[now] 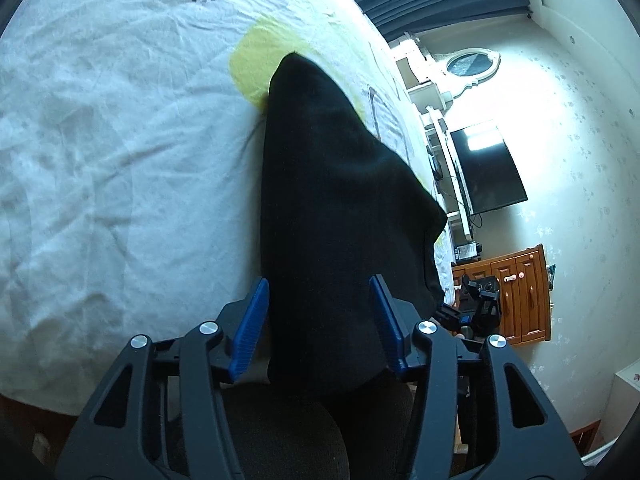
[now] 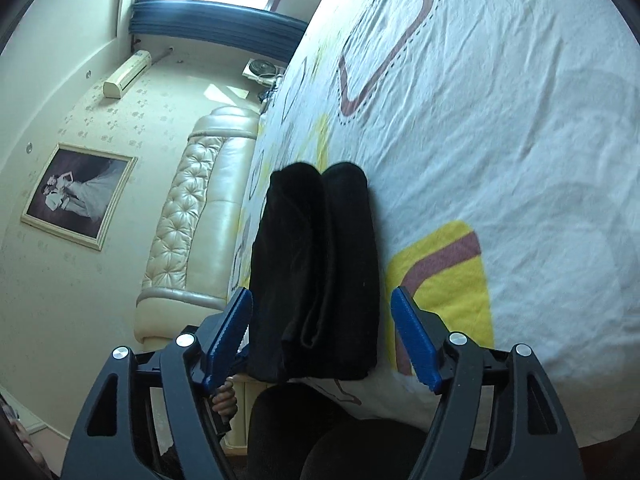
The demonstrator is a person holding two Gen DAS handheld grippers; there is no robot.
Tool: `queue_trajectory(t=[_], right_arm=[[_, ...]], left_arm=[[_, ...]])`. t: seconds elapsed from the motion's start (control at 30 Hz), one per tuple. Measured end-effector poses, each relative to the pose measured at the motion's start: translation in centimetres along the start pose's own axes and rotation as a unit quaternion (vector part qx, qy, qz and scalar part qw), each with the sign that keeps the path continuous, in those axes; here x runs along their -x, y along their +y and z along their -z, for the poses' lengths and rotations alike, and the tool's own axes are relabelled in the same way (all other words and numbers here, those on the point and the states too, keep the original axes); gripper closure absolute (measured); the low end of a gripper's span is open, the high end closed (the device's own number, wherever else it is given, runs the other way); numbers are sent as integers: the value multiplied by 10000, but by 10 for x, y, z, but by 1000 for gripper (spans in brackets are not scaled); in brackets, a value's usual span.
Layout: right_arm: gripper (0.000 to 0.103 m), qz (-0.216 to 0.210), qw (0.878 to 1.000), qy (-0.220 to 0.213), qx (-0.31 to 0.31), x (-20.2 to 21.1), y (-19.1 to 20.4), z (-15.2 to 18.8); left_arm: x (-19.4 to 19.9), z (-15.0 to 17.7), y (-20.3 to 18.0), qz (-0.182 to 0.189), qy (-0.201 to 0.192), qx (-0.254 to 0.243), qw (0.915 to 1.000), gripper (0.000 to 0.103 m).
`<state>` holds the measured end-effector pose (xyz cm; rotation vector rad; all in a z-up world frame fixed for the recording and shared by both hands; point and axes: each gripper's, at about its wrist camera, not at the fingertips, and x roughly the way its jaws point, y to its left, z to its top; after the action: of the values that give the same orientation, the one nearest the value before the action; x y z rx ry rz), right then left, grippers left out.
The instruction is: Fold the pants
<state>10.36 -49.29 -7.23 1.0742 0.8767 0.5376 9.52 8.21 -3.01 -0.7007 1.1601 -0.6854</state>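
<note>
The black pants (image 1: pixel 336 216) lie folded into a thick bundle near the bed's front edge; in the right wrist view (image 2: pixel 316 272) the stacked folded layers show from the side. My left gripper (image 1: pixel 320 320) is open, its blue pads (image 1: pixel 250 332) on either side of the bundle's near end without pinching it. My right gripper (image 2: pixel 324 336) is open too, its blue pads (image 2: pixel 414 342) on either side of the bundle's other end. The other gripper (image 1: pixel 480 300) shows beyond the pants in the left wrist view.
The bed (image 1: pixel 120 140) has a white sheet with yellow and maroon shapes (image 2: pixel 440 272). A cream padded headboard (image 2: pixel 200 216) stands at one end. A TV (image 1: pixel 486 168) and a wooden cabinet (image 1: pixel 516 292) stand by the far wall.
</note>
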Motion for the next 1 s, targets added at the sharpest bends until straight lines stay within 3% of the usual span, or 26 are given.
queue_trajectory(t=[0.13, 0.3, 0.43, 0.6, 0.77, 0.87, 0.93, 0.97, 1.0], right_arm=[[32, 155, 9996, 219, 66, -25, -1, -18], [32, 165, 9979, 601, 203, -58, 1, -25], [25, 181, 9971, 682, 289, -67, 5, -24], [24, 326, 9965, 665, 378, -79, 15, -21], [19, 402, 9956, 703, 470, -86, 23, -19], [20, 416, 9949, 735, 547, -87, 22, -17], [25, 517, 9940, 757, 598, -90, 25, -15], [41, 600, 9933, 795, 590, -91, 24, -15], [51, 671, 9926, 867, 531, -93, 20, -14]], left_arm=[[-12, -23, -4, 317, -49, -82, 9995, 50], [-22, -32, -6, 281, -14, -163, 9995, 49], [-10, -26, 10, 234, -2, -81, 9997, 48], [-17, -26, 20, 222, 202, 88, 9995, 39], [-40, -31, 6, 339, 425, -35, 9985, 25], [-52, -34, 2, 244, 426, -81, 9988, 23], [-56, -34, 0, 42, 382, -145, 9992, 33], [-59, -34, 0, -196, 402, -203, 9988, 54], [-61, -34, 0, -258, 402, -224, 9986, 59]])
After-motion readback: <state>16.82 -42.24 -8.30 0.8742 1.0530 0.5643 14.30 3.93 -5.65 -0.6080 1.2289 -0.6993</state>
